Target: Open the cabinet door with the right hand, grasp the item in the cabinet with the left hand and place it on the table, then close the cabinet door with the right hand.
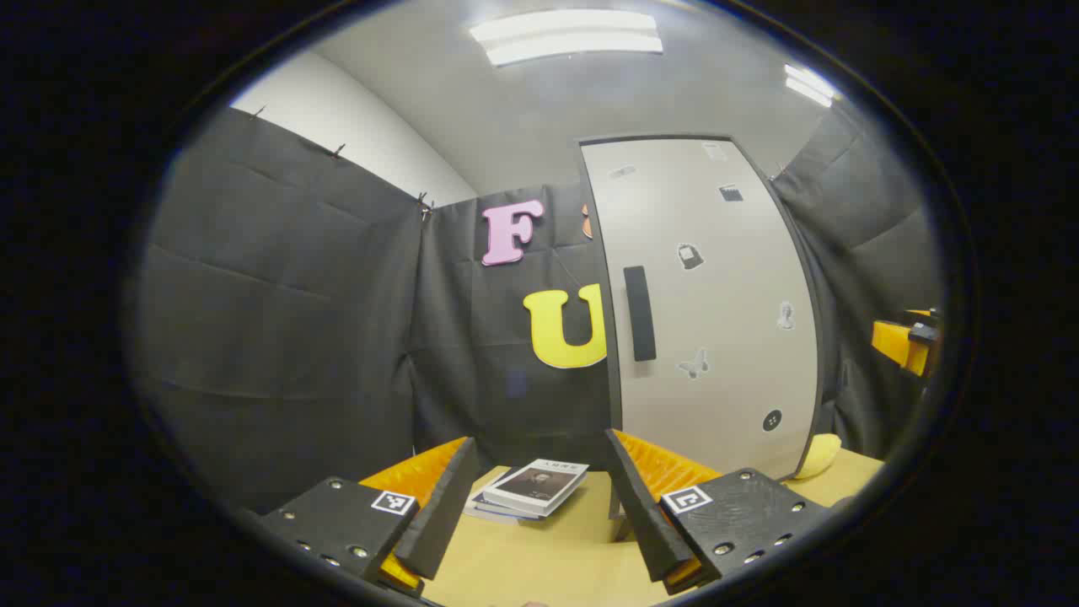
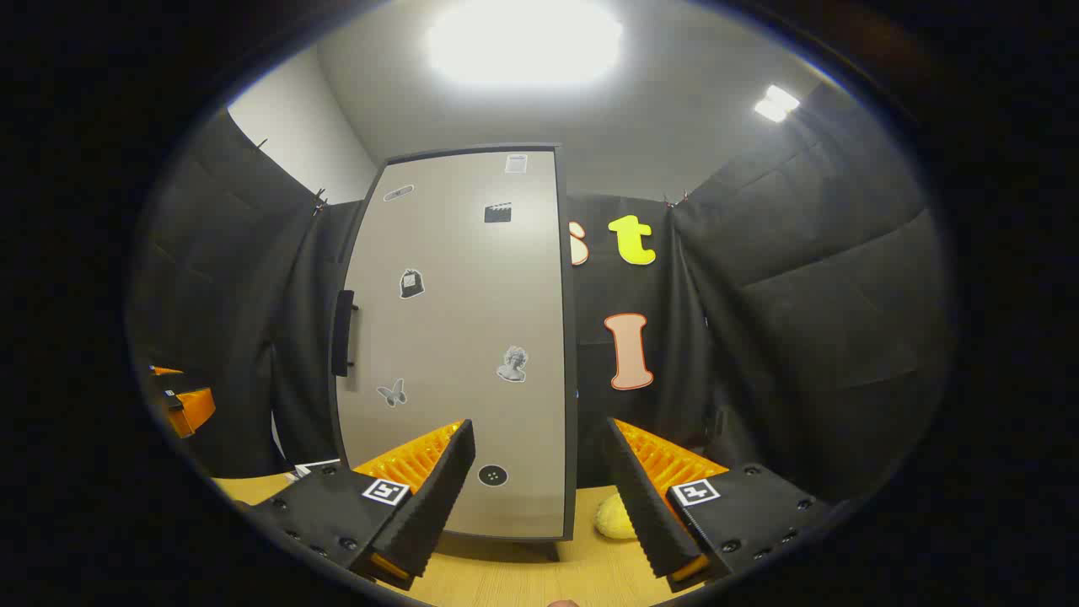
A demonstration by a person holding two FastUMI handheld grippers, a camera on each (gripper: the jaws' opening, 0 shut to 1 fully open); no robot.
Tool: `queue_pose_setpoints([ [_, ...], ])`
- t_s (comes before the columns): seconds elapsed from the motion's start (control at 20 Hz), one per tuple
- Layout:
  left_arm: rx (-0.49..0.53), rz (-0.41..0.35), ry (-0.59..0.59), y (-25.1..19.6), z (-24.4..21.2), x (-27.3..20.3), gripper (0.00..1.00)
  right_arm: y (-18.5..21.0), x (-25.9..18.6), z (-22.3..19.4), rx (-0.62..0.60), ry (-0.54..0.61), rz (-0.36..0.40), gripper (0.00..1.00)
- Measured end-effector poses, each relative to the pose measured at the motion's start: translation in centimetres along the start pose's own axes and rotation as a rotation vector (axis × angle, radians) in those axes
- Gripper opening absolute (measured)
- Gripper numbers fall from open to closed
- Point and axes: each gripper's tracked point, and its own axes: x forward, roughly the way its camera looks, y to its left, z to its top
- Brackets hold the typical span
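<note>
1. The cabinet door point(image 2: 459, 337) is seen shut, so the item inside is hidden; where it sits cannot be told.
2. The right gripper point(image 2: 539, 489) is held wide open and empty, short of the handle point(image 2: 344, 333).
3. The left gripper point(image 1: 539, 497) is likewise spread, nothing held.
4. A slip off the narrow handle is risked.
5. The books point(image 1: 531, 489) could be struck on set-down.

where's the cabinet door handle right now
The handle sits on the left edge of the closed cabinet door at mid height in the left gripper view; in the right gripper view it is also at the door's left edge.
</note>
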Motion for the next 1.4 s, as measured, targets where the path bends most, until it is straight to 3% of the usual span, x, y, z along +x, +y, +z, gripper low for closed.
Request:
queue_pose_setpoints([
  [0.95,0.005,-0.019,0.011,0.0,-0.3,0.4,0.90,-1.7,-1.5,-0.5,0.000,0.040,-0.048,0.96],
  [1.4,0.014,-0.026,0.006,0.3,0.0,0.7,0.90,0.0,-0.4,0.2,0.010,0.066,-0.014,0.97],
])
